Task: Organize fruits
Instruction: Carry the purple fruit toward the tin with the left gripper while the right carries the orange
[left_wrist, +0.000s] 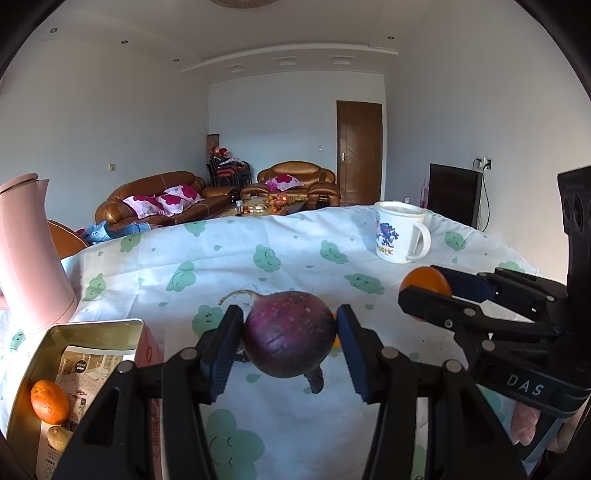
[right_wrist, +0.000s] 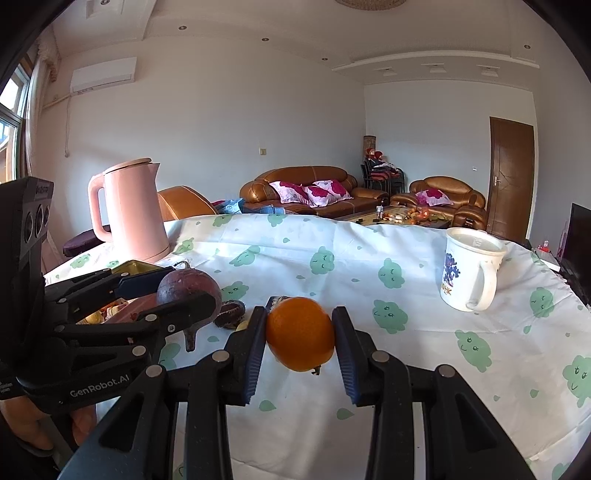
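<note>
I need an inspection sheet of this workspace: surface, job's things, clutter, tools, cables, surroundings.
Surface: table under white cloth with green clouds.
Job's things: purple root in left tool; orange in right tool; tin holding a mandarin and a small brownish fruit.
Clutter: pink kettle; white mug; dark round item beside the root.
Tools: left tool shut on root; right tool shut on orange.
Cables: wall cord behind dark screen.
Surroundings: brown sofas, door, air conditioner.
</note>
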